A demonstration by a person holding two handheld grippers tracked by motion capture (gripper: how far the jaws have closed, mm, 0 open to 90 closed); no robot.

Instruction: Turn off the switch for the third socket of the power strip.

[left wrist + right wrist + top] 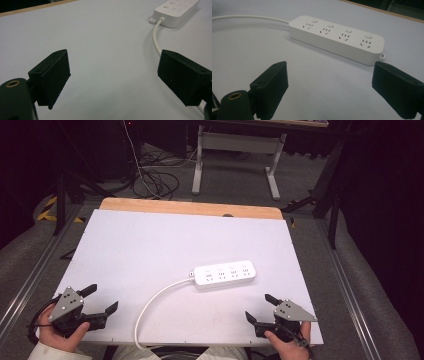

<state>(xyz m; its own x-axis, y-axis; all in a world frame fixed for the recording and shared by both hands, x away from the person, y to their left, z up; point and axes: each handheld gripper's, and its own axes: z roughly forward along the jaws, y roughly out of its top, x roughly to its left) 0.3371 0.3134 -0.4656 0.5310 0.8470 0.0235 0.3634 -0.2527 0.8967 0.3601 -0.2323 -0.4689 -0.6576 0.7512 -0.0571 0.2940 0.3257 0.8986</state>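
Both the left gripper point(103, 300) and right gripper point(259, 308) have jaws wide open and empty, and ahead of them the white power strip point(337, 38) looks hard, light and smooth, best pinched across its long sides

White tabletop point(150, 250), flat, matte, with a few small dark specks near its front edge. A strip of bare wood point(190, 208) runs along its far edge. Beyond the table, grey carpet point(235, 185); on it a loose tangle of black cables point(155, 180) and the light-grey legs of another desk point(235, 155). Metal rails point(30, 275) flank both sides of the table.
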